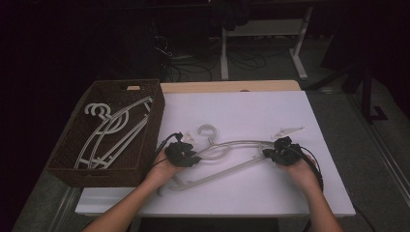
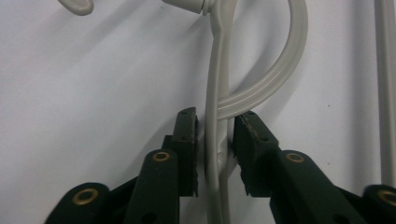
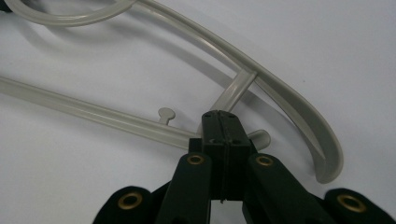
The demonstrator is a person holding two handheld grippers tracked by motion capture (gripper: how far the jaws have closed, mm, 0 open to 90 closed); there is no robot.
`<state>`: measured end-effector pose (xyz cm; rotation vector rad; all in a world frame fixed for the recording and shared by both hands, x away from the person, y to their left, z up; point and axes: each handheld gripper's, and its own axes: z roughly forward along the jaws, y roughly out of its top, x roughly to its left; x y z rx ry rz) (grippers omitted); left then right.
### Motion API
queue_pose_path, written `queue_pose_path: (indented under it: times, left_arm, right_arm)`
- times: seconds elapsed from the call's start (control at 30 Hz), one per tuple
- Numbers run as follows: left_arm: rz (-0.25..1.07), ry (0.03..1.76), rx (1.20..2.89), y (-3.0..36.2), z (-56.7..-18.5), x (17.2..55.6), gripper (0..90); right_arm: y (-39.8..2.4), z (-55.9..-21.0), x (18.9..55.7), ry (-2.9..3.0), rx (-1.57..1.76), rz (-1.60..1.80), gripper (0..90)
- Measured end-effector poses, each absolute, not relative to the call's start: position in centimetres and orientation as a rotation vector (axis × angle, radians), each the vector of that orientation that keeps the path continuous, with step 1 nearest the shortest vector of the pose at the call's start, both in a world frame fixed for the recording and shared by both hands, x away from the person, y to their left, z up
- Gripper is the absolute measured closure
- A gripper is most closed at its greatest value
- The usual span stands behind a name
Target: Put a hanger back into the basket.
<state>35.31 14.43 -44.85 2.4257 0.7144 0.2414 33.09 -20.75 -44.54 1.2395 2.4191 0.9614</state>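
A pale grey plastic hanger point(image 1: 232, 144) lies flat on the white table point(image 1: 241, 111), its hook point(image 1: 207, 129) pointing away from me. My left gripper point(image 1: 186, 155) is at the hanger's left half, near the neck. In the left gripper view its jaws point(image 2: 215, 122) straddle the hanger's thin bar point(image 2: 214, 93), with slim gaps still showing at the pads. My right gripper point(image 1: 276, 151) sits at the hanger's right end. In the right gripper view its jaws point(image 3: 219, 114) are pressed together over the lower bar point(image 3: 93, 112), beside the curved shoulder tip point(image 3: 322, 154).
A dark woven basket point(image 1: 155, 121) stands at the table's left and holds several more pale hangers point(image 1: 109, 133). A small white plastic piece point(image 1: 288, 131) lies beyond the right gripper, and another point(image 1: 188, 137) beside the hook. Table legs and cables are on the dark floor behind.
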Motion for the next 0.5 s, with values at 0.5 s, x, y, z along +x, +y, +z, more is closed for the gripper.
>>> queue_pose_path:
  times: [0.5]
  left_arm:
    - [0.272,0.763,2.417,14.39,-44.27,35.31,81.7]
  right_arm:
    - [-21.21,-43.92,32.76,2.402,1.226,1.031,80.0]
